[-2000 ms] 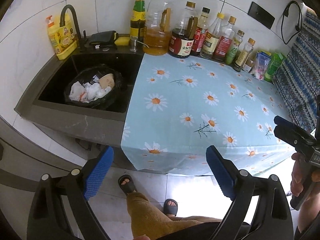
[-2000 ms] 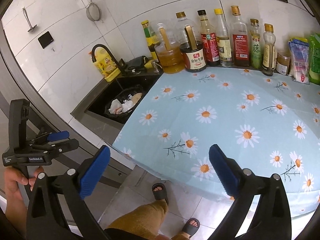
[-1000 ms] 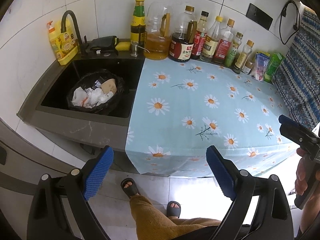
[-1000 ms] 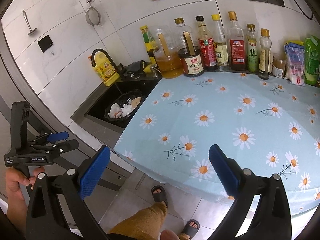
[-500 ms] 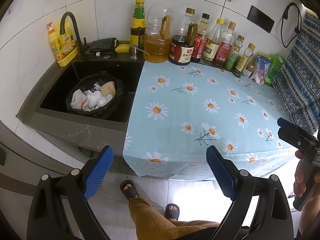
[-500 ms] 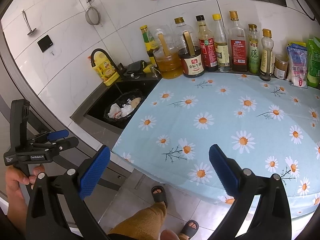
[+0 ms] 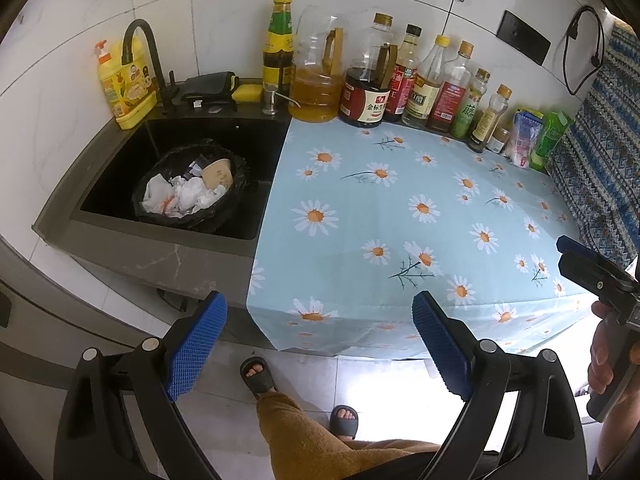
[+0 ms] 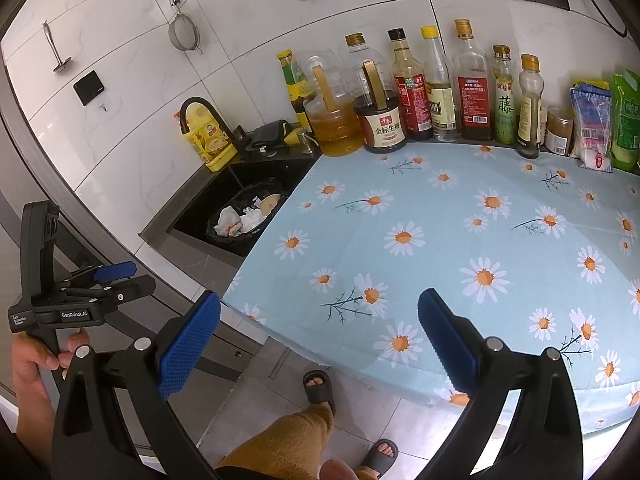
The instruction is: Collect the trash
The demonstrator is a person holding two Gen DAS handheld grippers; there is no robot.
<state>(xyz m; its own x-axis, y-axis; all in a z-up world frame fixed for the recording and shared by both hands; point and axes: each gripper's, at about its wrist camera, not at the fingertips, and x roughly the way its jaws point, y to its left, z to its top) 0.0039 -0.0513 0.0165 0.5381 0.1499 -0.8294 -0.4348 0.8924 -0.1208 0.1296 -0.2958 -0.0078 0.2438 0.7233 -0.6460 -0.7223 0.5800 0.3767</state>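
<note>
Both claws hang off the front edge of the table, well apart from everything on it; the left claw is released, its blue pads wide apart with nothing between them, and the right claw is likewise spread and empty. The trash, crumpled white paper and a paper cup, sits already inside the black bag-lined bin that stands in the sink at the table's left end; the daisy tablecloth shows no loose scrap that I can see, so the job looks close to done or waiting on the bag itself. The likely trouble lies in the reach; the bin sits deep in the sink, below the rim, and a claw going down for the bag's edge may catch the faucet or the sink wall; a pinch on thin black film could slip or tear, spilling the paper. The row of bottles along the back edge stands crowded, and a careless sweep across the cloth could topple one.
</note>
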